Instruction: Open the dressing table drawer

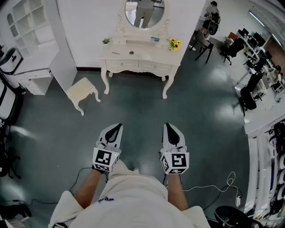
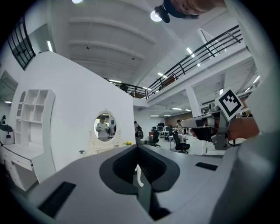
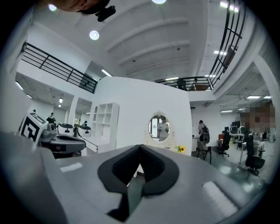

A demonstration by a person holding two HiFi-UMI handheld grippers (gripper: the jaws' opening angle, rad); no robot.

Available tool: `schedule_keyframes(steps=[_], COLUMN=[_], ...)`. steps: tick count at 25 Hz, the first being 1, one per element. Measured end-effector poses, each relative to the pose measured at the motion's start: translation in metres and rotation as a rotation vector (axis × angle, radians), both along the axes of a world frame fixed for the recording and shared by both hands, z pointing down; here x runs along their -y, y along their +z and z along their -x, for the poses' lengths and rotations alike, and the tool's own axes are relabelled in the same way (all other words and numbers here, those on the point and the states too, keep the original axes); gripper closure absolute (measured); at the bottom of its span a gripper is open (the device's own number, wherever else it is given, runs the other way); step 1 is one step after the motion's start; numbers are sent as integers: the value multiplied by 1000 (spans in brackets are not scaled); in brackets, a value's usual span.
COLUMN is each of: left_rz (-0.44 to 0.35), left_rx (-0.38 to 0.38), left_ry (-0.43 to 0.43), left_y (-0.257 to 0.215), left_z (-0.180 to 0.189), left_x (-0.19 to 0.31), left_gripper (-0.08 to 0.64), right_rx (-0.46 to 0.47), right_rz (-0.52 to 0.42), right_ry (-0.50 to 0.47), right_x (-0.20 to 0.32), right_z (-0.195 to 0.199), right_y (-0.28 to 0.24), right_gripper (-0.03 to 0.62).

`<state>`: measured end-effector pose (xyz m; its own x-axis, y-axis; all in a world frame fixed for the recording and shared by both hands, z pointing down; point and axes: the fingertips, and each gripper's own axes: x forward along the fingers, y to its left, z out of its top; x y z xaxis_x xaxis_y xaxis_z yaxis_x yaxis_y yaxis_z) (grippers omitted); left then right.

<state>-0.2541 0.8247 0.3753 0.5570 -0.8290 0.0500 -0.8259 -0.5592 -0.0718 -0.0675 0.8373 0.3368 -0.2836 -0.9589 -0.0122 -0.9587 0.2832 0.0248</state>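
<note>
Grey open floor [image 1: 133,107] between dressing table [image 1: 147,54] and left gripper [image 1: 118,127], right gripper [image 1: 169,126], both clenched empty.

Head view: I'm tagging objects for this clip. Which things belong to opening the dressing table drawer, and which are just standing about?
For the job: dressing table, its drawers, left gripper, right gripper (both shut, empty).
Just about: stool, sunflowers, mirror, shelf unit, office chairs.

Cream dressing table [image 1: 147,54] against white wall, front drawers [image 1: 155,67] shut.
</note>
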Motion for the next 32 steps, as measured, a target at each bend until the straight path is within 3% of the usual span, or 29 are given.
schedule_keyframes(steps=[21,32], left_rz=[-6,-41], left_rx=[39,16], left_ry=[13,16], left_y=[-14,-24], left_z=[-8,-9], left_x=[-2,1], left_gripper=[555,555], right_rx=[4,-23], right_rz=[23,24], right_ry=[-28,-29], right_x=[-1,-2], right_z=[10,14], right_y=[1,-1], right_gripper=[583,583])
